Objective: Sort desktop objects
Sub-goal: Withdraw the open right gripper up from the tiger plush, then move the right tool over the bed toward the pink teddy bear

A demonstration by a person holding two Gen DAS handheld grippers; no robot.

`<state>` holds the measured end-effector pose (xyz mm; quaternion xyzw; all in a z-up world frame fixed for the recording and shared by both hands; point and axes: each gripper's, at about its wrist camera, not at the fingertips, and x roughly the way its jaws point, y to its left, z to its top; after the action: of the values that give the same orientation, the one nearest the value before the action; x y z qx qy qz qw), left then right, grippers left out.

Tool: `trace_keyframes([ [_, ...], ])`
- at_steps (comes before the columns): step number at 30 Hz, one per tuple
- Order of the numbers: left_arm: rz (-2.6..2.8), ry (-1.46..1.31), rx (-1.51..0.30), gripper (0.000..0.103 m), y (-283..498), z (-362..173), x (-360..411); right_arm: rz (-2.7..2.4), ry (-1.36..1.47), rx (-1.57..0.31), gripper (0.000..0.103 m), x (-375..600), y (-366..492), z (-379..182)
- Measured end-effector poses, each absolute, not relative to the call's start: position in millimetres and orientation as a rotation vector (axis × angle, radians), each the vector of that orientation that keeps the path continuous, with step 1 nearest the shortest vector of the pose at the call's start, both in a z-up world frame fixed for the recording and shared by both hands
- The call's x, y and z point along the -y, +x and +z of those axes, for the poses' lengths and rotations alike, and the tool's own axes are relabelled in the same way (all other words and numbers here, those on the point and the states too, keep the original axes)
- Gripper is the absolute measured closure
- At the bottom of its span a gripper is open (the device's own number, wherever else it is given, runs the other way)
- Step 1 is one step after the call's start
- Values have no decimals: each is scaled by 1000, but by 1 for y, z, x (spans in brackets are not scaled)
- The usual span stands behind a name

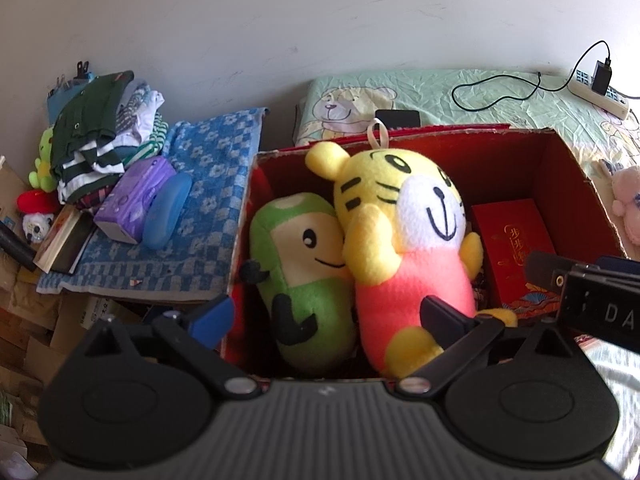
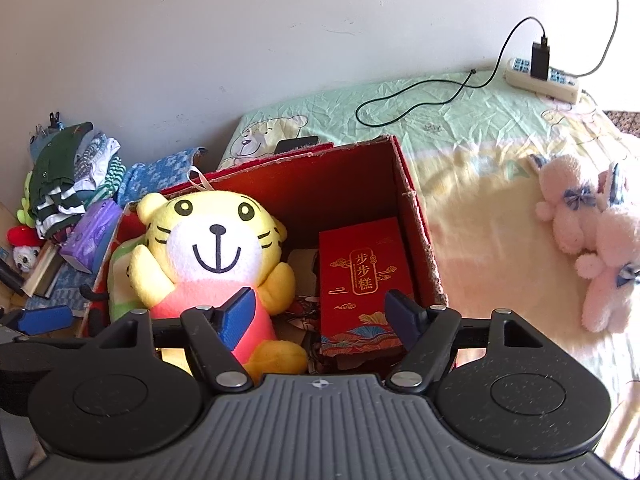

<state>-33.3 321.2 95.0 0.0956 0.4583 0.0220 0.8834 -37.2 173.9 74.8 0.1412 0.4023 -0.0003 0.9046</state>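
Two wrist views look down into an open red box at the centre of each frame. Inside it, a yellow tiger plush lies beside a green plush on its left, the two pressed together. A red packet stands upright in the box's right part.

The left gripper hangs above the near edge of the box. Its fingers are spread wide and hold nothing. The green plush and the tiger's pink belly lie just past and between the fingertips.

The right gripper is also open and empty, above the gap between the tiger and the red packet.

A pink plush lies outside the box on a pale sheet, at the right edge of the right wrist view. It is the likely next thing to sort. It lies well to the right of the right gripper's fingers, its long axis running from upper left to lower right. The right hand is the nearer one.
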Motion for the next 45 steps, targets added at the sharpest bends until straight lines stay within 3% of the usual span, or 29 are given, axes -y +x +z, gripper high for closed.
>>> trace_keyframes([
  [45, 79, 248, -932, 3, -35, 107, -294, 2, 248, -805, 28, -156, -48, 94],
])
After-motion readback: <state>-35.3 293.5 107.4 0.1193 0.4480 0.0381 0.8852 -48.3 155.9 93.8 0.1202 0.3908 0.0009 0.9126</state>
